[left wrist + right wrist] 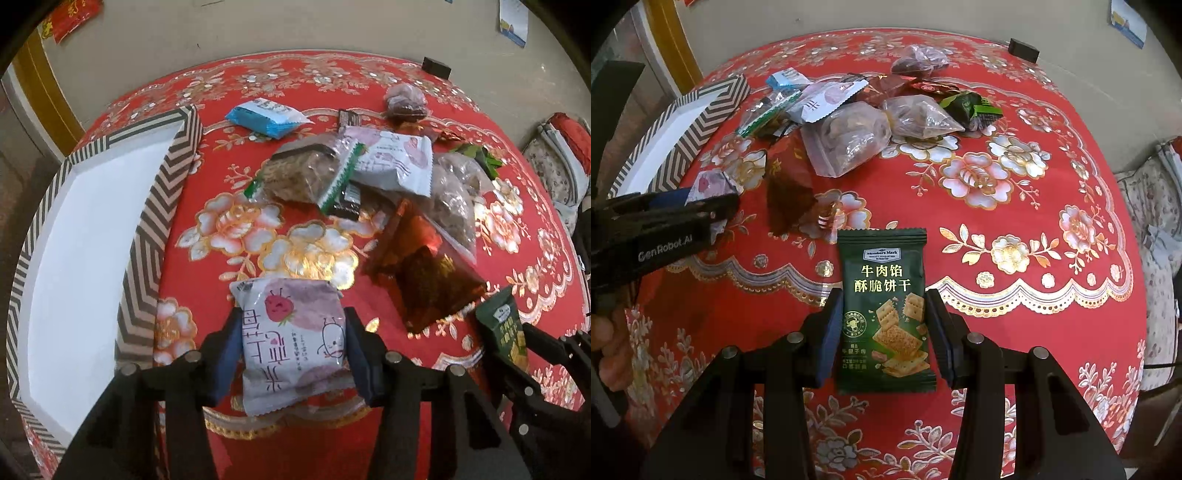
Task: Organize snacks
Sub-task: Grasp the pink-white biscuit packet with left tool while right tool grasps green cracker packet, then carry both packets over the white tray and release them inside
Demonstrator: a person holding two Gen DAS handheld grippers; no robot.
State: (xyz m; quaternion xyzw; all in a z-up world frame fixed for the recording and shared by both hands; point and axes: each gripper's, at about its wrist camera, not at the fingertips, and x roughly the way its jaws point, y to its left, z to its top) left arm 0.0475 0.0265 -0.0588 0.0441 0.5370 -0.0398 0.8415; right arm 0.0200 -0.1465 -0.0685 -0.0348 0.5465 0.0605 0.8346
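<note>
Left wrist: left claw clenched on white strawberry snack pack, above red surface beside striped box; right wrist: right claw grasping green cracker pack over the surface; snack pile beyond.

A table under a red flowered cloth. Ahead of the left jaws lies a heap of snack packets; left of them, a zigzag-edged box; far ahead, a small black block.
</note>
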